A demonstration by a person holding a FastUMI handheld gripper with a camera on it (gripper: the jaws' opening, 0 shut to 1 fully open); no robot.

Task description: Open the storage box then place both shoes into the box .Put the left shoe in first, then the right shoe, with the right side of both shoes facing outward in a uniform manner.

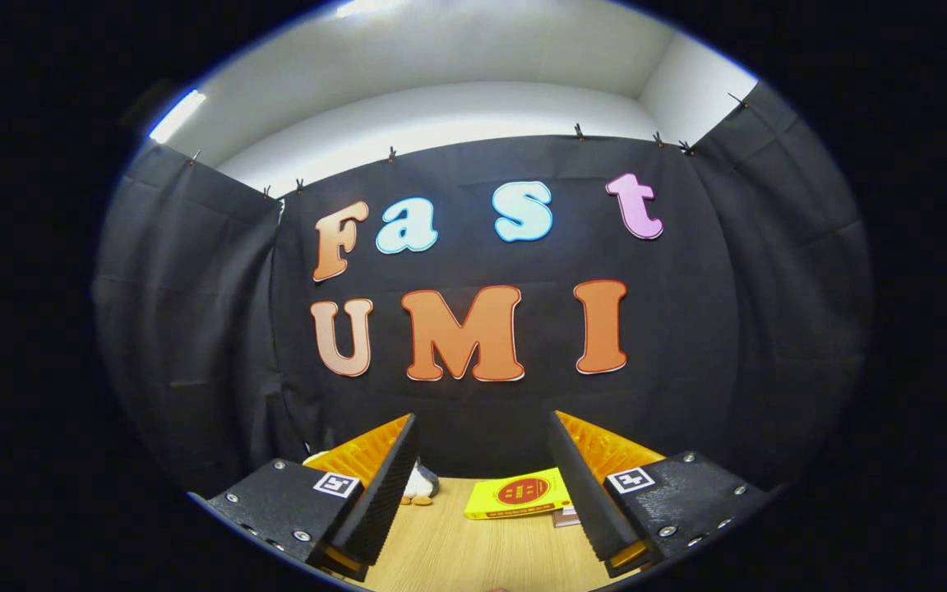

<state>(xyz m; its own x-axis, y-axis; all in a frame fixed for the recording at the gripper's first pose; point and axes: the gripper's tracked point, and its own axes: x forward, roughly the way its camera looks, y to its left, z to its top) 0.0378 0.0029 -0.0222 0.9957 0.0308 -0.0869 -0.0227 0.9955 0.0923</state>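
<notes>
My gripper (483, 448) is held level and points at the booth's back wall, fingers wide apart with nothing between them. Its two fingers (379, 501) frame a strip of wooden table (473, 551). No storage box or shoe can be made out from this angle.
A flat yellow packet with a red round mark (519, 494) lies on the table just ahead of the fingers, toward the right one. A small white plush toy with orange feet (422, 485) peeks out beside the left finger, near the wall. Black cloth closes the booth on three sides.
</notes>
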